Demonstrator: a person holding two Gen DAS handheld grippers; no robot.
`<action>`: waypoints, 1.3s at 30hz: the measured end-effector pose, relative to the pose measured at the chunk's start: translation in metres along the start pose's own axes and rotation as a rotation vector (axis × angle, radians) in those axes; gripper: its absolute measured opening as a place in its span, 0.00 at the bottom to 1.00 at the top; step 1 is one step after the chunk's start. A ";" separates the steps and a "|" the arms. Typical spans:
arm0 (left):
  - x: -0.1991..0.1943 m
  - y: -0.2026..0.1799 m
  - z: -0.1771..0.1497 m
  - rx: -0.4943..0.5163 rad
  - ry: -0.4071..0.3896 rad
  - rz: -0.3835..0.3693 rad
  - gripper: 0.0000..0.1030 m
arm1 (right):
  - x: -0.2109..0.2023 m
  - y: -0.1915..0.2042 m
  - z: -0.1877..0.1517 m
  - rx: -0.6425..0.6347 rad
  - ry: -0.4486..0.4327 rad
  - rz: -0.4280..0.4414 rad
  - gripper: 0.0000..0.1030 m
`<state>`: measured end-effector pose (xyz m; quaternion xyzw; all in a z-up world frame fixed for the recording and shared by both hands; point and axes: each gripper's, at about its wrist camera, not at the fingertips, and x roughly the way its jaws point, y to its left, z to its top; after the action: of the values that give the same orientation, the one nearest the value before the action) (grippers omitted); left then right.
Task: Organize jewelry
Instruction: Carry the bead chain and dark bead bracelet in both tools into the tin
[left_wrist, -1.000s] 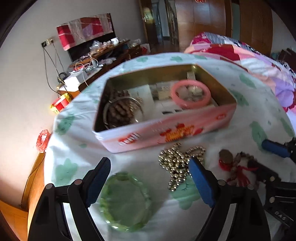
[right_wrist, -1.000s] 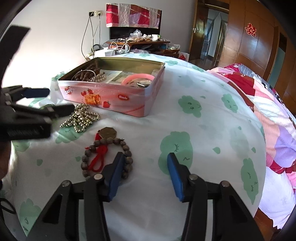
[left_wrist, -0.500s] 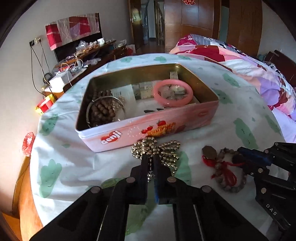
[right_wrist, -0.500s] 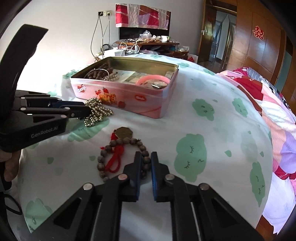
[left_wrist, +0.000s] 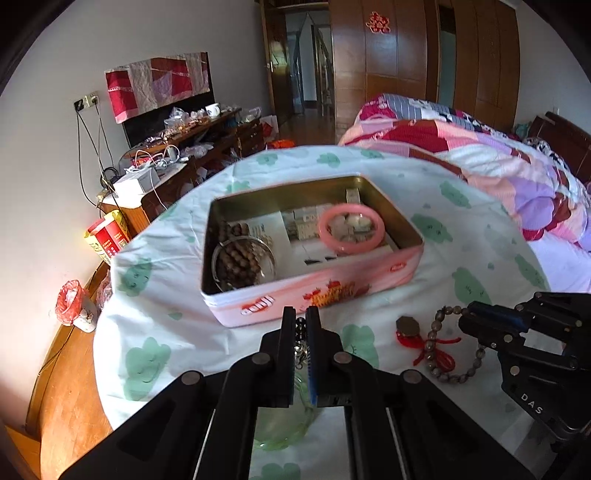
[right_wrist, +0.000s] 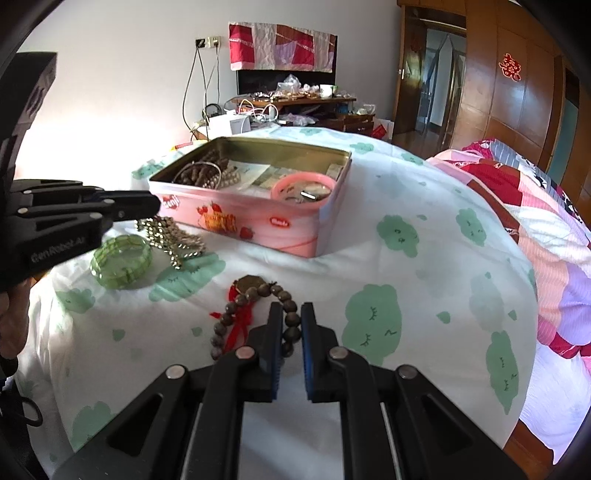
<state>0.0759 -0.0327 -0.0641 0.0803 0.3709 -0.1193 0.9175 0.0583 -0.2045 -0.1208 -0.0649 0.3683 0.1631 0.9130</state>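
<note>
My left gripper (left_wrist: 301, 318) is shut on a chain of small metal beads (left_wrist: 300, 334). In the right wrist view the chain (right_wrist: 171, 236) hangs from the left gripper (right_wrist: 157, 205) down onto the sheet. A green bangle (right_wrist: 122, 260) lies beside it, partly under my left fingers (left_wrist: 284, 424). My right gripper (right_wrist: 291, 312) is shut on a wooden bead bracelet (right_wrist: 255, 291) with a red tassel, which rests on the sheet (left_wrist: 439, 347). Behind both stands an open pink tin (left_wrist: 314, 295). It holds a pink bangle (left_wrist: 351, 229) and brown beads (left_wrist: 240, 258).
Everything lies on a white sheet with green clouds (right_wrist: 388, 236) over a bed. A patchwork quilt (left_wrist: 498, 166) is piled to the right. A cluttered TV stand (left_wrist: 177, 147) stands by the far wall. The bed's wooden edge (left_wrist: 62, 387) shows at left.
Both grippers went from open to shut, the left on the metal bead chain and the right on the wooden bracelet. The left gripper then rose, pulling the chain up off the sheet.
</note>
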 end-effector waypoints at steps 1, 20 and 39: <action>-0.005 0.001 0.002 -0.003 -0.011 0.000 0.04 | -0.001 0.000 0.001 0.002 -0.004 0.000 0.11; -0.048 0.012 0.030 -0.011 -0.117 0.019 0.04 | -0.036 0.002 0.031 -0.014 -0.117 -0.007 0.11; -0.026 0.031 0.074 -0.003 -0.143 0.073 0.04 | -0.030 -0.008 0.084 -0.044 -0.193 -0.031 0.11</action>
<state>0.1150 -0.0159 0.0086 0.0840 0.3015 -0.0906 0.9454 0.0954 -0.1995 -0.0389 -0.0748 0.2741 0.1623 0.9450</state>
